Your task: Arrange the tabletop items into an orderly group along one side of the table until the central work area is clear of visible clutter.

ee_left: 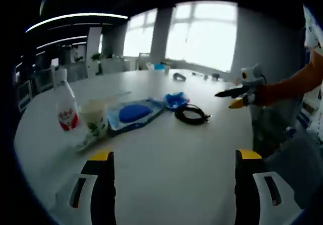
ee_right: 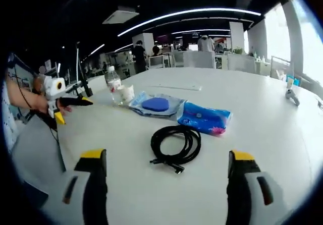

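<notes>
Left gripper view. My left claw (ee_left: 174,159) is spread wide and holds nothing; both jaws rise from 6 o'clock over bare tabletop (ee_left: 166,149). The items sit in a loose run from 9 toward 1 o'clock. First comes a plastic bottle (ee_left: 64,103) with a red label, upright. A white cup (ee_left: 94,118) stands just beside it. Next is a flat clear pouch with a blue pad (ee_left: 134,113), then a blue packet (ee_left: 176,100), then a coiled black cable (ee_left: 191,115). The right claw (ee_left: 237,97) enters at 3 o'clock in a hand, well above the tabletop. I cannot tell from here how its jaws stand.

Right gripper view. My right claw (ee_right: 169,177) is also wide apart and empty. The coiled black cable (ee_right: 175,143) lies nearest, dead ahead at 12 o'clock. The blue packet (ee_right: 204,117) lies beyond at 1 o'clock and the pouch (ee_right: 155,104) at 11. The bottle (ee_right: 113,84) and cup (ee_right: 126,92) stand at 10 o'clock. The left claw (ee_right: 75,101) hovers at 9 o'clock, off the table edge.

Risks, my judgement. The cable is loose: pinching one loop may drag the rest out and uncoil it across the centre. The bottle is tall, so a nudge from a jaw or the pouch could tip it into the cup. The pouch is thin and flat, and jaws may skid over it.
</notes>
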The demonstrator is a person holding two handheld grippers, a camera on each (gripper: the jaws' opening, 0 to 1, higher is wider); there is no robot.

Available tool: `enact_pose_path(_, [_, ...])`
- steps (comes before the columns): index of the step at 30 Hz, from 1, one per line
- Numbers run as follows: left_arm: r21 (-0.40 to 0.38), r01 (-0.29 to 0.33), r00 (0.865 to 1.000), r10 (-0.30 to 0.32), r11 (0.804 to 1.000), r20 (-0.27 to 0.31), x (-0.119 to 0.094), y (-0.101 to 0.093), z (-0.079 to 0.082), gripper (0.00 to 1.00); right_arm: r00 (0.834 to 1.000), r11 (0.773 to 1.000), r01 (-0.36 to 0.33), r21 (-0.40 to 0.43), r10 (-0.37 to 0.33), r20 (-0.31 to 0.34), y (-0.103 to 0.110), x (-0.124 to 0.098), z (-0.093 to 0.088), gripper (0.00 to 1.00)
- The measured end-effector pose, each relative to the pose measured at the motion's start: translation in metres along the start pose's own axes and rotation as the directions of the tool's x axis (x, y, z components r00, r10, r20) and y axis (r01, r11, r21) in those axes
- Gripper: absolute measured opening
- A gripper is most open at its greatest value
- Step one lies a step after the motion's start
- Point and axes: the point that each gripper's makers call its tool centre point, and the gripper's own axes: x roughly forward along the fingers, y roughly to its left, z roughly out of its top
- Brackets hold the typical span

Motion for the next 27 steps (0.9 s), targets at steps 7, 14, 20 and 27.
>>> enact_pose_path(7, [-0.002, -0.062, 0.997, 0.062, 0.998, 0.043, -0.037, 0.003, 0.004, 0.97, 1.0, 1.0, -0.001, -0.025, 0.001, 0.016, 0.016, -0.021, 0.002, 1.0])
enact_pose_path(14, [0.003, -0.108, 0.991, 0.107, 0.994, 0.075, -0.068, 0.001, 0.006, 0.97, 0.999, 0.999, -0.002, -0.039, 0.004, 0.046, 0.029, -0.04, 0.008, 1.0])
enact_pose_path(20, [0.005, -0.124, 0.988, 0.123, 0.992, 0.09, -0.081, -0.006, 0.005, 0.97, 0.998, 0.999, 0.007, -0.042, -0.004, 0.067, 0.041, -0.054, 0.005, 1.0])
enact_pose_path(27, [0.002, -0.155, 0.984, 0.154, 0.988, 0.095, -0.094, -0.007, 0.0, 0.97, 0.997, 0.999, 0.017, -0.042, -0.013, 0.074, 0.048, -0.068, -0.004, 1.0])
